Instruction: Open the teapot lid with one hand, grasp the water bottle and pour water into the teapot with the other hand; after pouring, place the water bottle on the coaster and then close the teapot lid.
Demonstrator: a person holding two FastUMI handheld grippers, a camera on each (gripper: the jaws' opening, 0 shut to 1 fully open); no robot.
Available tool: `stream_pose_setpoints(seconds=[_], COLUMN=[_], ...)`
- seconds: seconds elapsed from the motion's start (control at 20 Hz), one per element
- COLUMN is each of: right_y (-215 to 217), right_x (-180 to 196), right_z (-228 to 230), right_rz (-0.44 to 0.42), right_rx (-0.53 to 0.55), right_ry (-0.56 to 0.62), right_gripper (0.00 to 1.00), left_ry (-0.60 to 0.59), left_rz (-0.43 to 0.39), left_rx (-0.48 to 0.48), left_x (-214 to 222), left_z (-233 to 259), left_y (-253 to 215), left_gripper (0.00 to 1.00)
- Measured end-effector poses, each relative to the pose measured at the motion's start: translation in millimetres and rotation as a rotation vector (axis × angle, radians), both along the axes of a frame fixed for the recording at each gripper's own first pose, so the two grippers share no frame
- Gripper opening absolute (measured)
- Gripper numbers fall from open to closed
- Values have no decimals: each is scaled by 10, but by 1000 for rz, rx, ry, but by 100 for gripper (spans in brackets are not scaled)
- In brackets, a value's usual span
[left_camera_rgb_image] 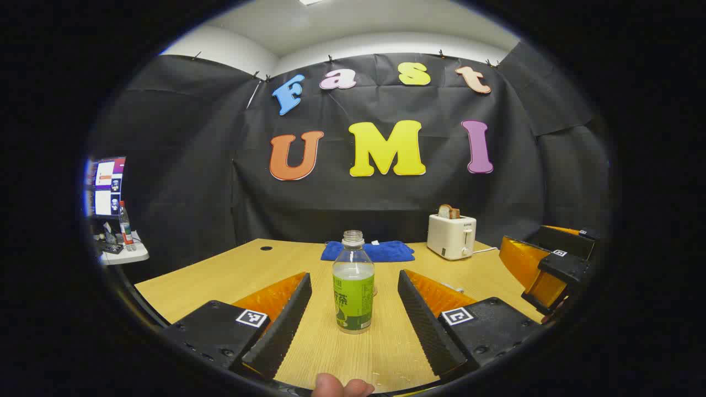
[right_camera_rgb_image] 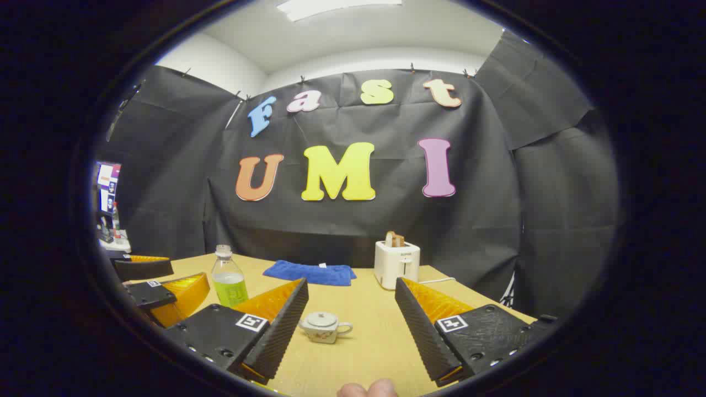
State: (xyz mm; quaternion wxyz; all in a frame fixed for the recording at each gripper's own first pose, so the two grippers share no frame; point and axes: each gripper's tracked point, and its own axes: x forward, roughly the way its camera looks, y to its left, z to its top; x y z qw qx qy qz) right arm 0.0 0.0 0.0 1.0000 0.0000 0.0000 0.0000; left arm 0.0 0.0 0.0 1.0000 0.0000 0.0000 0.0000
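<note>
Spanning the scene, the wooden table carries a toaster and blue cloth far beyond the left gripper, jaws spread, with the uncapped water bottle standing between and just ahead of its fingers; the right gripper, also spread, has the lidded teapot just ahead; judged the approach step, calling for closing on lid and bottle

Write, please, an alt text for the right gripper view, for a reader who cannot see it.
The right gripper is open above a wooden table, with a small teapot, its lid on, standing between its fingers. To the left are an uncapped water bottle and the other gripper; farther back lie a blue cloth and a white toaster holding bread.
</note>
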Motion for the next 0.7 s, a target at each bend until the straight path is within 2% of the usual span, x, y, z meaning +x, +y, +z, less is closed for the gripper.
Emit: stream_pose_setpoints(seconds=[0.2,0.7], right_y=[-28,15], right_x=[8,0], right_z=[-26,-100], right_rz=[-8,12], right_rx=[-8,-28], right_ry=[1,28], right_gripper=[95,95], left_ry=[25,25], left_rz=[-26,-20], left_rx=[-14,3], left_x=[4,13], left_z=[-74,-63], left_y=[-79,-16], left_gripper=[98,98])
